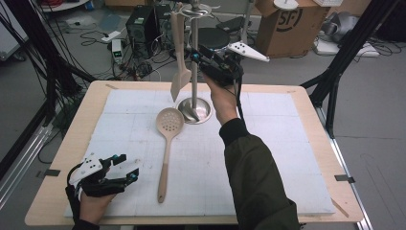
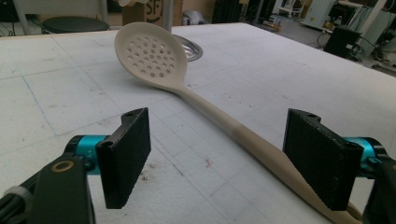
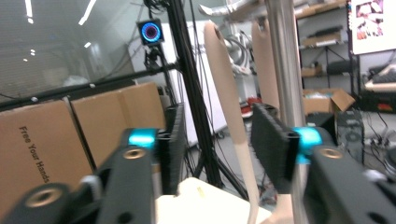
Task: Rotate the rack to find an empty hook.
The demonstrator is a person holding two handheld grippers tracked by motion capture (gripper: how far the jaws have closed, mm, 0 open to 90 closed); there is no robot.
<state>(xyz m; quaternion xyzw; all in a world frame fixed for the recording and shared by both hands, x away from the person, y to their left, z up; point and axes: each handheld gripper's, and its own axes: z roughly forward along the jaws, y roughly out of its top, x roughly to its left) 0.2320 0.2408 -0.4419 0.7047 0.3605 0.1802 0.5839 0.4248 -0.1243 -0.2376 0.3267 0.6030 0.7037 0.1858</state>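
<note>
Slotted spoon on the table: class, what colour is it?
Beige; the spoon shows best in the left gripper view.

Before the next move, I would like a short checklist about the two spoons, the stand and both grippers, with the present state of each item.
1. Right gripper jaws open around the hanging spatula handle: ok, a gap shows on both sides.
2. Spatula hangs on the stand: ok, its top is at the hook.
3. Hook fully through the handle hole: cannot tell.
4. Left gripper open: ok, jaws stand wide apart.
5. Slotted spoon lies flat on the white mat, not gripped: ok.
6. Spoon handle between the left jaws: not ok, it passes close by the right-hand jaw.
</note>
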